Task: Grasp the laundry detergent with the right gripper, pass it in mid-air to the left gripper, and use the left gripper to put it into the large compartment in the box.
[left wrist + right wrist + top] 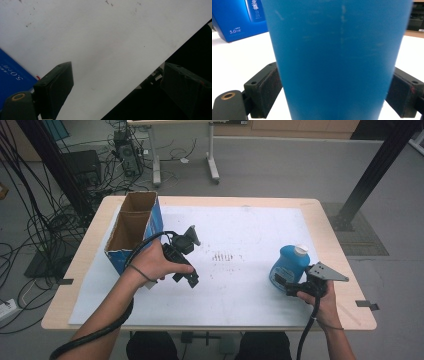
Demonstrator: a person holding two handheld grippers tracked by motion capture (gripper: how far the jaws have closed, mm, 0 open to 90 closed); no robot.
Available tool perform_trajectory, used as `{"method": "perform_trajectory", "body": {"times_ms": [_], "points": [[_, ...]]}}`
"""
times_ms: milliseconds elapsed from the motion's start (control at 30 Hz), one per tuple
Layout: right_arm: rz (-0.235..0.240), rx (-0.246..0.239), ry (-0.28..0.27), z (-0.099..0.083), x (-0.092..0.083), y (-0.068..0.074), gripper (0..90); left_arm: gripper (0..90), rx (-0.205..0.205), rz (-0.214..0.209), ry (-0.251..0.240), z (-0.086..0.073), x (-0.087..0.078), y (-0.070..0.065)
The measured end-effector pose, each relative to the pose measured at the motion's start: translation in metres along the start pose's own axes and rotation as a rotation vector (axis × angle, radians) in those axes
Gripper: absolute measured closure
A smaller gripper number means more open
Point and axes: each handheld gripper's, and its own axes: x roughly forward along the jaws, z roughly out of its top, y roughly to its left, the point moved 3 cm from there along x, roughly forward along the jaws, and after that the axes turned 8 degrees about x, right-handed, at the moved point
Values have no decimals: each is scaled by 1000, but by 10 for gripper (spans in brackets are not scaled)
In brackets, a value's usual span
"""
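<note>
A blue bottle (289,264) with a white cap stands upright on the white sheet (240,227) at the right. My right gripper (283,285) comes at it from the near side, and both pads rest against the bottle's (334,50) sides low down, so the right gripper (334,96) is shut on it. My left gripper (187,279) hangs over the sheet beside a blue carton (131,227), pointing toward the near edge. In the left gripper view the left gripper (117,82) is open, with only bare sheet between its fingers.
The blue carton is open on top, with a brown inside, and stands at the sheet's left edge; its blue wall (10,77) is close to my left jaw. The wooden table (327,227) ends just past the sheet. Cables and a black frame lie beyond.
</note>
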Motion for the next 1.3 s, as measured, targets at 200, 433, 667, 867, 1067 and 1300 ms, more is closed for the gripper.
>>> {"method": "perform_trajectory", "body": {"times_ms": [200, 433, 667, 867, 1067, 1300], "points": [[-5, 0, 1, 0, -2, -1, 105, 113, 1, 3, 3, 1, 1, -1], [-3, -3, -2, 0, -3, -1, 106, 113, 3, 4, 2, 3, 0, -1], [-5, -6, -3, 1, -4, -1, 106, 113, 1, 3, -2, 3, -1, -1], [-8, -5, -5, 2, -5, -2, 107, 113, 1, 0, -2, 3, 0, -1], [-9, -3, -7, 2, -6, -2, 108, 113, 0, 4, 1, 3, 0, -1], [-6, -2, -11, 2, -7, -1, 109, 113, 5, 5, 0, 4, -1, -3]]}}
